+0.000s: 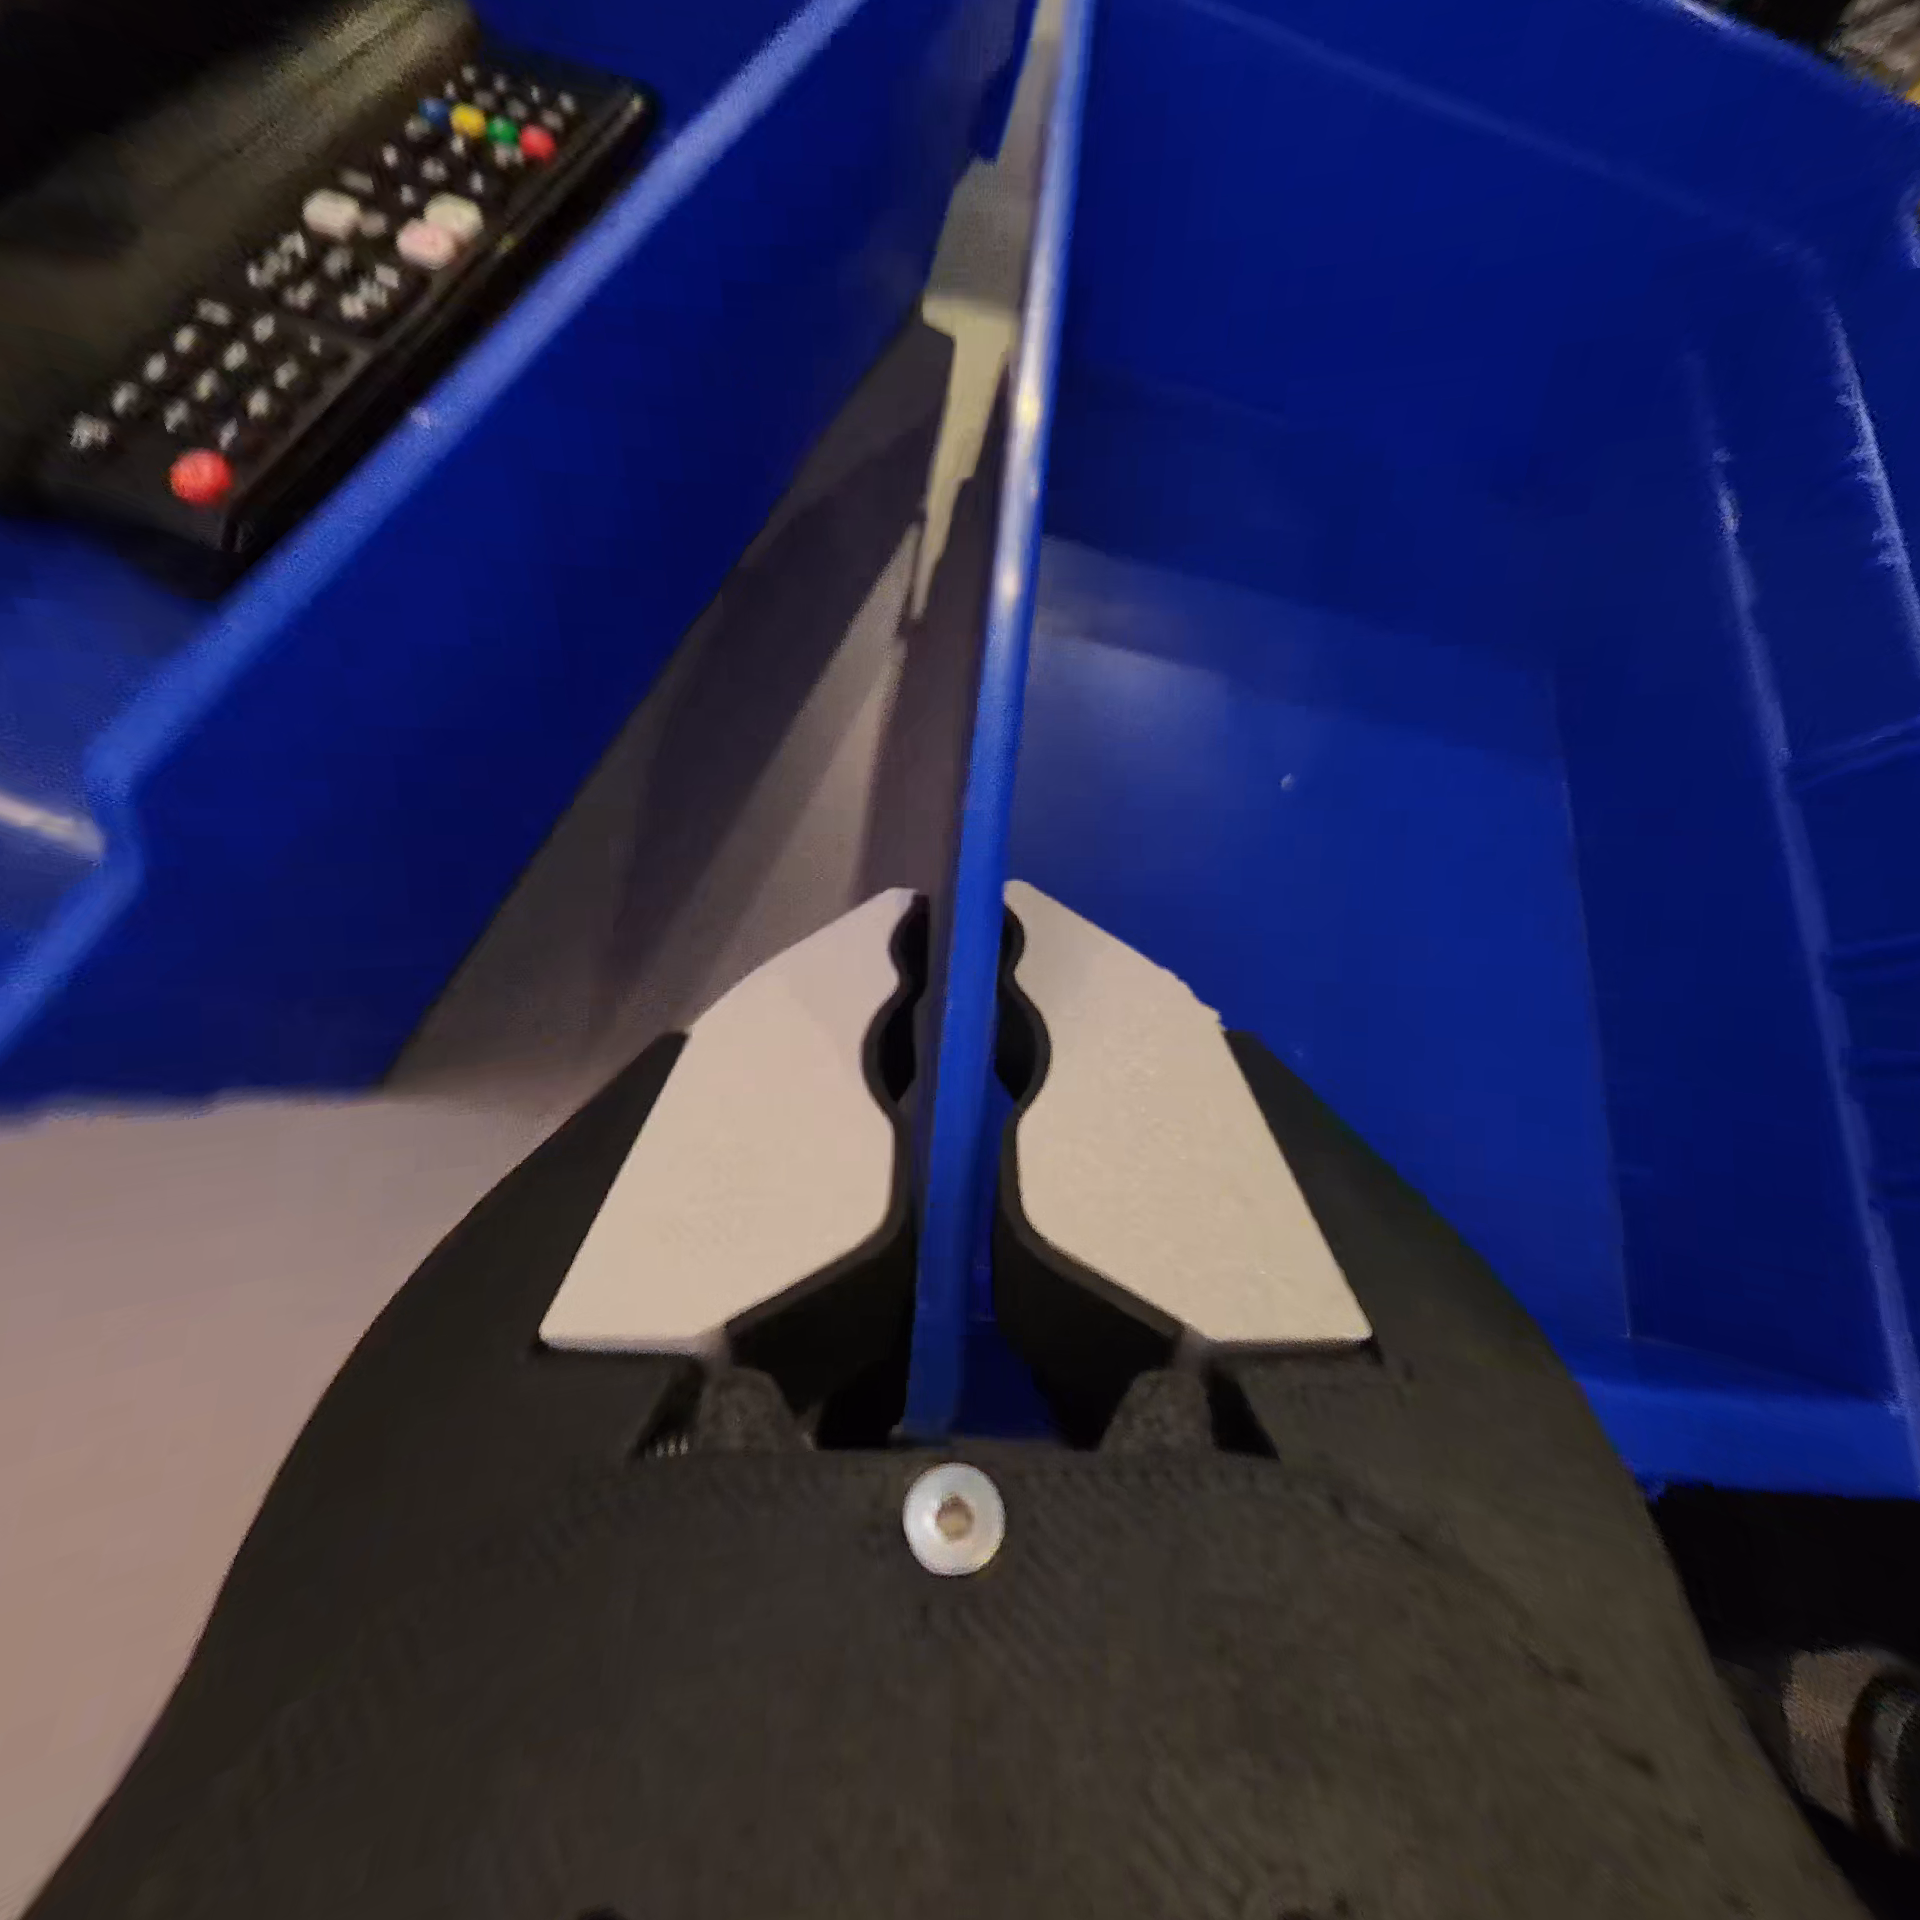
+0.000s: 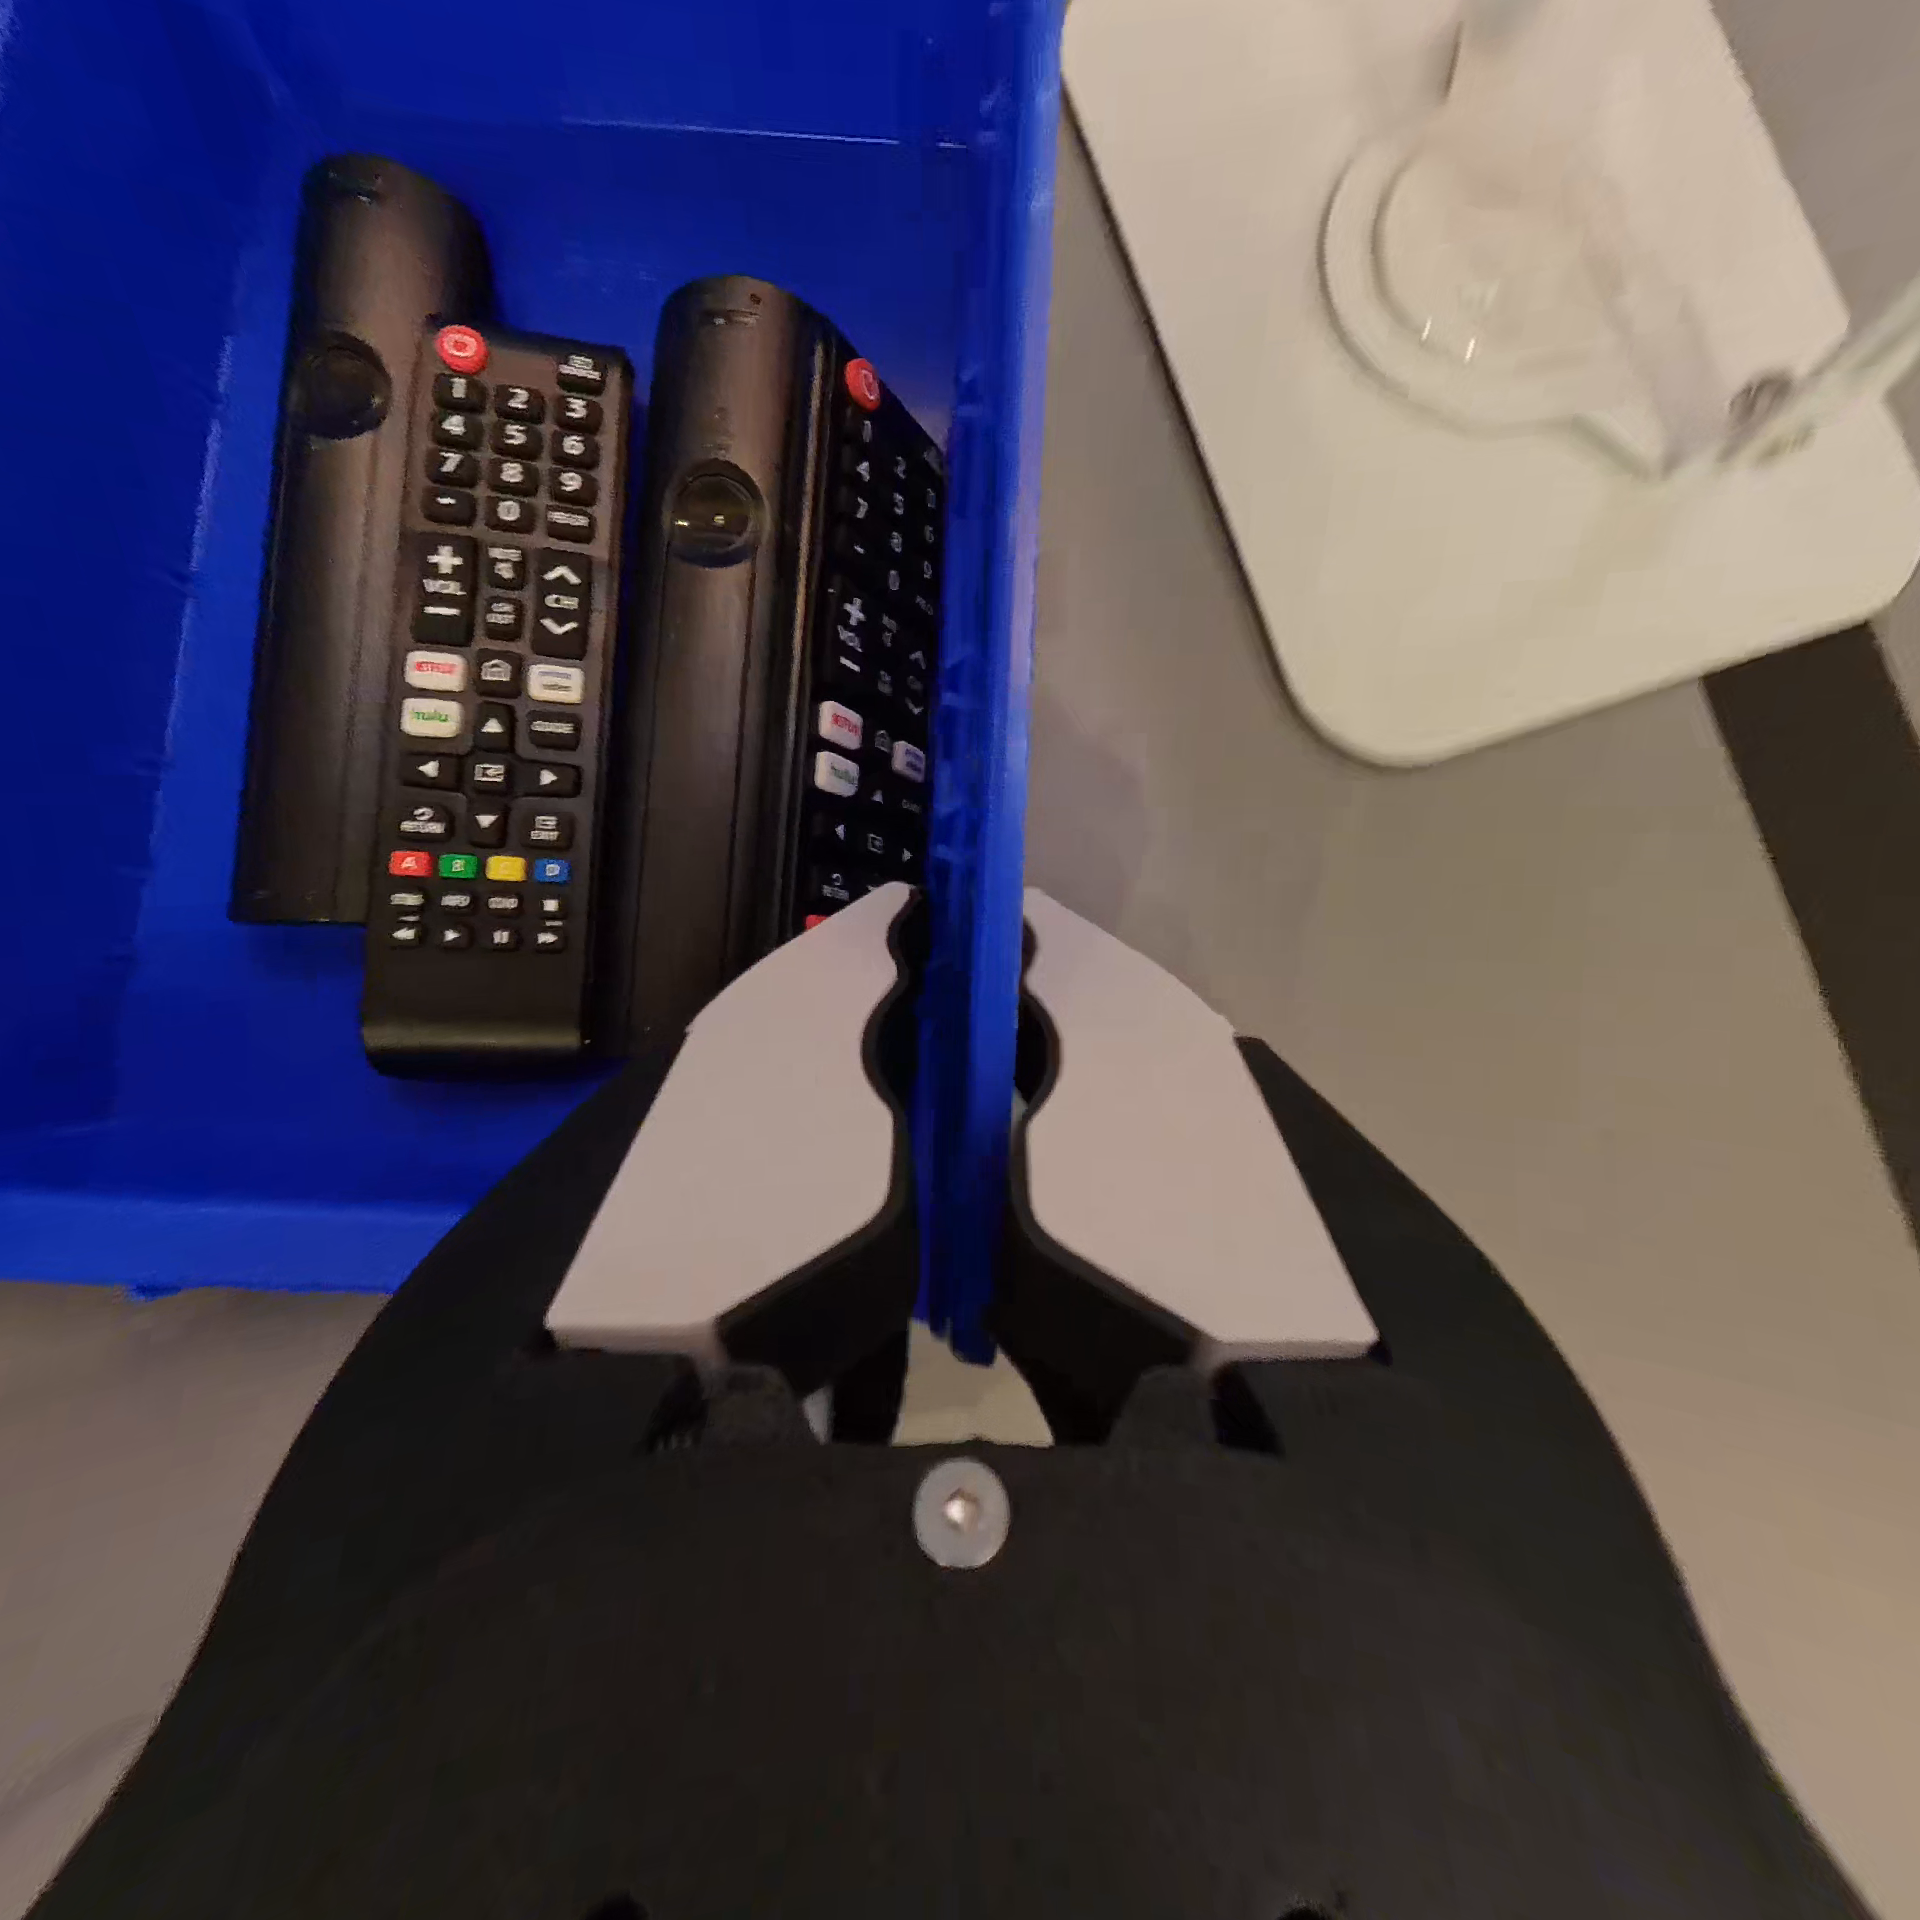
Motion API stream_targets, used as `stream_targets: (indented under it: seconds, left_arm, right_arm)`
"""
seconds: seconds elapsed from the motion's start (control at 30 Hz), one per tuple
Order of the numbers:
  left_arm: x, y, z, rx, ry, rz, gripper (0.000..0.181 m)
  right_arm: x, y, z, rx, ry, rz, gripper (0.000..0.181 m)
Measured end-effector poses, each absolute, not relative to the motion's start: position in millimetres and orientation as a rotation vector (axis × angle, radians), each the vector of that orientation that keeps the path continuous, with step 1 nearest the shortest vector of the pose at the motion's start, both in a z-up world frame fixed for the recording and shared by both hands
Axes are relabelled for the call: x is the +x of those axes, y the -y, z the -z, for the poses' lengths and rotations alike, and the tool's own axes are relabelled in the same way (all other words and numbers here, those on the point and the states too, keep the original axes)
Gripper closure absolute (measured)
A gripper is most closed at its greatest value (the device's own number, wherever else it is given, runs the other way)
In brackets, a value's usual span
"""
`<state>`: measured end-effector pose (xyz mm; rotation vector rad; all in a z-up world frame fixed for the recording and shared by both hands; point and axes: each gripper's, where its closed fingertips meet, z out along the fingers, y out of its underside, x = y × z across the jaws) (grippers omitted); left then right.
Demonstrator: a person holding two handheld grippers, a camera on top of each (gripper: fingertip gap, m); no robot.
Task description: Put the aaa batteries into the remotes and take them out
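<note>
In the left wrist view my left gripper (image 1: 961, 914) is shut on the left wall of a blue bin (image 1: 1351, 831) whose inside shows nothing. A second blue bin (image 1: 468, 582) to its left holds a black remote (image 1: 343, 301). In the right wrist view my right gripper (image 2: 961, 914) is shut on the right wall (image 2: 997, 623) of the blue bin that holds several black remotes: one face up (image 2: 494, 686), one tilted against the wall (image 2: 883, 644), and two face down (image 2: 332, 540) (image 2: 717, 623). No batteries are in view.
A grey table top (image 2: 1351, 1039) lies under the bins. A white square base (image 2: 1455, 416) with a clear stand (image 2: 1507, 260) sits at the right in the right wrist view. A dark table edge (image 2: 1808, 831) runs beside it. Spacing between my two grippers at the tips: around 30 cm.
</note>
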<state>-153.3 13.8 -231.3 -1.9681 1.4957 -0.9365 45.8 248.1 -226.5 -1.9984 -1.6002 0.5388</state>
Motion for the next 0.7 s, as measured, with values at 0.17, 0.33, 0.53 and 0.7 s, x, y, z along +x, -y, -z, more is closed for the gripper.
stream_targets:
  seconds: [0.17, 0.33, 0.53, 0.7]
  left_arm:
    - [-179.1, -25.6, 188.5, -1.963, -1.257, 1.004, 0.114]
    - [-252.5, -112.6, 138.3, -2.062, -0.763, 0.666, 0.105]
    - [-256.2, -180.5, 180.3, -2.342, -0.756, 0.478, 0.089]
    - [-231.7, -181.0, 209.7, -2.555, -0.817, 0.697, 0.121]
  right_arm:
    - [24.9, -234.4, 165.0, -1.999, 1.368, -0.585, 0.118]
    - [55.9, -120.5, 143.6, -2.136, 1.35, -0.588, 0.113]
    - [46.2, -12.3, 176.5, -2.264, 1.249, -0.722, 0.094]
    - [30.2, 13.7, 206.8, -2.359, 1.278, -0.722, 0.11]
